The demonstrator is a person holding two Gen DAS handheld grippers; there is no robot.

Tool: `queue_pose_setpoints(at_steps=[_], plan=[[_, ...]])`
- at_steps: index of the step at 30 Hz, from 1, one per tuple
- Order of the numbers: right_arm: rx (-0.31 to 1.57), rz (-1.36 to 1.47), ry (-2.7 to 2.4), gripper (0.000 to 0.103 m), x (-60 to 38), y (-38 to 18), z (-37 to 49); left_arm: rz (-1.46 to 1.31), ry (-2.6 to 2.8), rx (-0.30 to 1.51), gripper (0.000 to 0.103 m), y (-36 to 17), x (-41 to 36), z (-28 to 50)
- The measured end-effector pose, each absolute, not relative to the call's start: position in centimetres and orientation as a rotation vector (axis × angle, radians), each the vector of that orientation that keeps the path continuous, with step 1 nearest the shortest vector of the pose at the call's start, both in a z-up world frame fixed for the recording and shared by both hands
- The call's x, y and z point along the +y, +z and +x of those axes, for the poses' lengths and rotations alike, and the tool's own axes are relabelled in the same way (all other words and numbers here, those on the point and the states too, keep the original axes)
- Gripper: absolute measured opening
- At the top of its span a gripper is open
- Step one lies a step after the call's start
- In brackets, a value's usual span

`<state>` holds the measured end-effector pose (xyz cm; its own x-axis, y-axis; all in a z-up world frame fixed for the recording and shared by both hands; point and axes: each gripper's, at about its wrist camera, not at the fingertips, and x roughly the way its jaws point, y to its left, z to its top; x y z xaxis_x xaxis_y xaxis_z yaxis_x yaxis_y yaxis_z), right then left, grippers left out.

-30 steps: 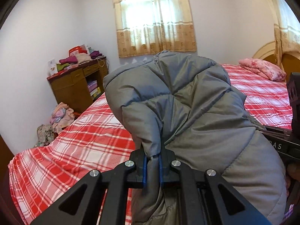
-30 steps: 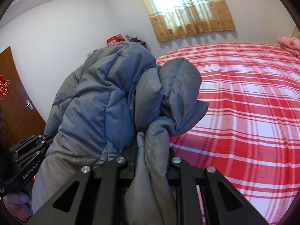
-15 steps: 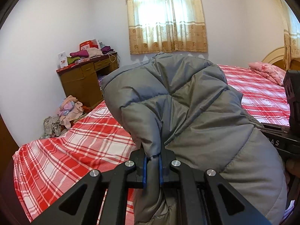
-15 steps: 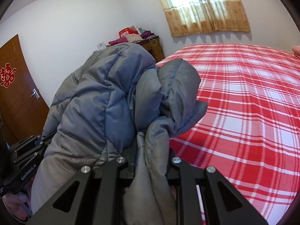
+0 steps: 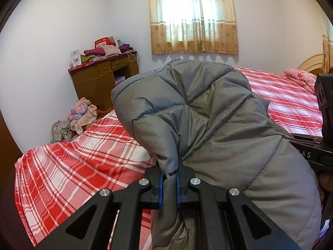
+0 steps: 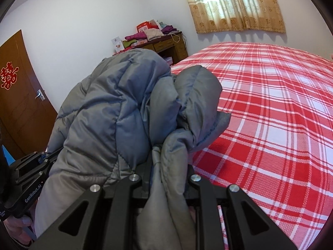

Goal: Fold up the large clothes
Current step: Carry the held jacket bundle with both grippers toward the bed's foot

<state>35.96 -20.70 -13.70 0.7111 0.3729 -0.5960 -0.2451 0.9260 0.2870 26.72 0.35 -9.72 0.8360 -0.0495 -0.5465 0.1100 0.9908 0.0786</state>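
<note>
Left to right, as the two wrist views give it:

Door: brown wooden door (image 6: pixel 22 104) at the far left of the right wrist view, a red paper cutting (image 6: pixel 8 75) on it and a metal handle (image 6: pixel 40 94) at its edge.
Floor pile: loose clothes (image 5: pixel 80 114) heaped on the floor between the wall and the bed's corner.
Table: brown wooden table (image 5: pixel 97 79) with drawers against the wall, stacked with folded garments and a red box (image 5: pixel 102 41).
Left claw: left claw (image 5: pixel 169 184) pressed together on a narrow fold of the grey puffer jacket (image 5: pixel 208 114), the blue pads (image 5: pixel 160 187) squeezing the cloth from both sides.
Jacket: bunched and lifted between the two claws, held above the near edge of the bed, its quilted bulk filling the middle of both views.
Right claw: right claw (image 6: pixel 166 179) pinching a thicker gathered wad of the same jacket; its pads are hidden by the cloth.
Bed: red and white plaid bedspread (image 6: pixel 270 125) spread flat behind and to the right of the jacket.
Window: beige patterned curtain (image 5: pixel 193 16) drawn across it, above the bed's far side.
Pillow: pink pillow (image 5: pixel 299 77) at the headboard end, far right.
</note>
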Motion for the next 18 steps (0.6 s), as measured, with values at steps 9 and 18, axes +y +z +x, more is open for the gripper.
queue_pose_setpoints(at_steps=[9, 18], plan=[[0.739, 0.193, 0.323, 0.019, -20.8, -15.2, 36.5, 0.124, -0.068, 0.609, 0.009, -11.5, 0.5, 27.4], [0.774, 0.163, 0.295, 0.019, -20.5, -16.5, 36.5, 0.125, -0.047, 0.631, 0.016, -13.2, 1.0, 27.9]])
